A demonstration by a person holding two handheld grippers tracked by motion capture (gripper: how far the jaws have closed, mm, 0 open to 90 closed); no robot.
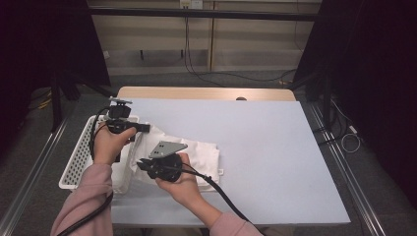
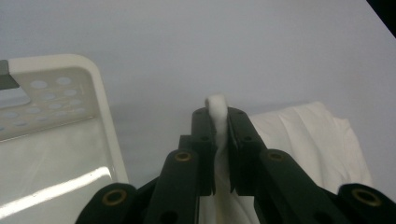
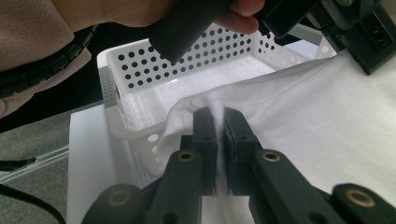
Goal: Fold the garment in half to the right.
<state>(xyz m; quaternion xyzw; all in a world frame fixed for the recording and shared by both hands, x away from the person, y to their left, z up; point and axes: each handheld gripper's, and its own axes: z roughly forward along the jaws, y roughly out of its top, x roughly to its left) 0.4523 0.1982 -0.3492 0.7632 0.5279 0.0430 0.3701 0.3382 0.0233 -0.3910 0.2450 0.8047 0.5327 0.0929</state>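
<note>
The left gripper (image 1: 143,128) and the right gripper (image 1: 140,163) each pinch the white cloth (image 1: 204,152), which lies partly over the white basket (image 1: 78,157) at the table's (image 1: 275,147) left edge.

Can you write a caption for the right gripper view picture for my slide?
Right gripper pinches white cloth beside the holey white basket.

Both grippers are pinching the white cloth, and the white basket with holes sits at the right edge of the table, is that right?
Not quite. The basket sits at the table's left edge, as the high view shows. The rest holds: left gripper and right gripper each pinch the white cloth.
</note>
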